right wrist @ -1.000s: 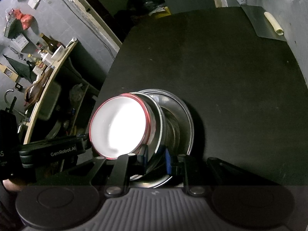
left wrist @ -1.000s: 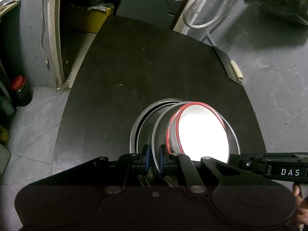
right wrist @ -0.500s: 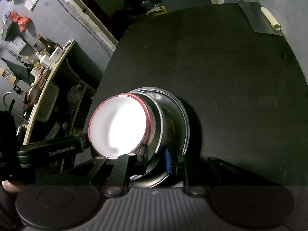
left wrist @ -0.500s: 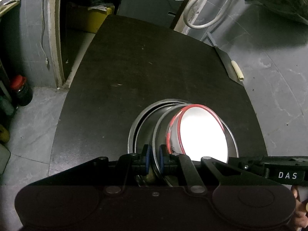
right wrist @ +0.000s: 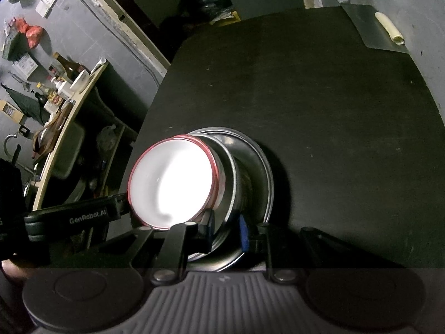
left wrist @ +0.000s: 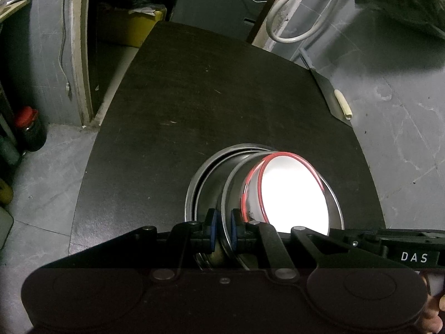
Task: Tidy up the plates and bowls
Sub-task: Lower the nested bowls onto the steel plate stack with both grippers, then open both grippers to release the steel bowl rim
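A stack of dishes sits at the near edge of the black table (left wrist: pixel 222 97): a steel plate (left wrist: pixel 194 183) at the bottom, a steel bowl (left wrist: pixel 236 178) in it, and a white bowl with a red rim (left wrist: pixel 292 192) nested on top. My left gripper (left wrist: pixel 221 226) is shut on the steel bowl's rim. In the right wrist view my right gripper (right wrist: pixel 226 229) is shut on the opposite rim of the steel bowl (right wrist: pixel 230 178), with the white bowl (right wrist: pixel 169 183) and the plate (right wrist: pixel 264 167) beside it. The stack is tilted between the grippers.
A grey board (right wrist: pixel 372 27) with a pale rolled object (right wrist: pixel 389 29) lies at the table's far right corner. A white hose (left wrist: pixel 303 8) hangs behind the table. A shelf with bottles (right wrist: pixel 64 80) stands to the left. A red-capped jar (left wrist: pixel 29 128) stands on the floor.
The stack and both grippers have shifted slightly toward the far side of the table; both grips are unchanged.
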Demonstrator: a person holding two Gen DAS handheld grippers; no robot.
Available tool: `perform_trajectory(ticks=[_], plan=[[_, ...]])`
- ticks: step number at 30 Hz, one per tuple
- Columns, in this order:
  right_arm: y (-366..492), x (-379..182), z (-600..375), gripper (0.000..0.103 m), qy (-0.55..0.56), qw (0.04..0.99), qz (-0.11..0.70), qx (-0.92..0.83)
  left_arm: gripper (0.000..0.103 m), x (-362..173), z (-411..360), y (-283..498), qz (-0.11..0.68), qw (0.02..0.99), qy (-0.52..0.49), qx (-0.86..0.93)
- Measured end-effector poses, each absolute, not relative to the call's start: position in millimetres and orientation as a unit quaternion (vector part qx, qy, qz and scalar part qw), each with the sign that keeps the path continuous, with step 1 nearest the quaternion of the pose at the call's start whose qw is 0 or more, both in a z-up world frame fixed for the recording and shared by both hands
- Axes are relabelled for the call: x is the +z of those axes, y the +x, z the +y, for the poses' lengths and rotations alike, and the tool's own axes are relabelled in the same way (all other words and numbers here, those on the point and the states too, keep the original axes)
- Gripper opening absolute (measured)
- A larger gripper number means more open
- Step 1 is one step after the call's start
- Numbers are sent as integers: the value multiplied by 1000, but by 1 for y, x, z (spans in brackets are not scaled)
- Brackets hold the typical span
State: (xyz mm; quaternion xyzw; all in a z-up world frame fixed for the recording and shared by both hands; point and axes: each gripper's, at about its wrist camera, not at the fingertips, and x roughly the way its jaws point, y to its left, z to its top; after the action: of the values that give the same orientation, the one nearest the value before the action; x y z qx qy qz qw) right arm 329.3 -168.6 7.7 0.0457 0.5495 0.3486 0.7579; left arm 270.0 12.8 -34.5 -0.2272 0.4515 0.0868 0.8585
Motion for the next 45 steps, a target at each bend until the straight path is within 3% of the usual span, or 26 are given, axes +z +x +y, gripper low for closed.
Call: perform_trajectory(ticks=[16, 24, 31, 34, 36, 42, 44, 45], plan=[[324, 13, -166, 24, 30, 773, 534, 340, 17, -33, 7, 270, 450, 862, -215, 95], [325, 12, -170, 33, 33, 779, 532, 330, 20, -32, 6, 268, 447, 863, -213, 99], [325, 12, -174, 34, 37, 783, 529, 326, 22, -30, 6, 267, 449, 863, -210, 100], [323, 12, -175, 38, 38, 786, 526, 322, 22, -29, 5, 266, 452, 862, -208, 101], [322, 13, -175, 47, 34, 790, 525, 316, 23, -28, 5, 268, 454, 861, -208, 102], [321, 14, -178, 53, 38, 795, 521, 310, 24, -25, -1, 272, 461, 860, -193, 107], [321, 14, -180, 54, 41, 797, 518, 308, 32, -23, -3, 273, 462, 860, -183, 112], [321, 14, -180, 56, 42, 797, 518, 307, 53, -23, -3, 274, 468, 856, -173, 132]])
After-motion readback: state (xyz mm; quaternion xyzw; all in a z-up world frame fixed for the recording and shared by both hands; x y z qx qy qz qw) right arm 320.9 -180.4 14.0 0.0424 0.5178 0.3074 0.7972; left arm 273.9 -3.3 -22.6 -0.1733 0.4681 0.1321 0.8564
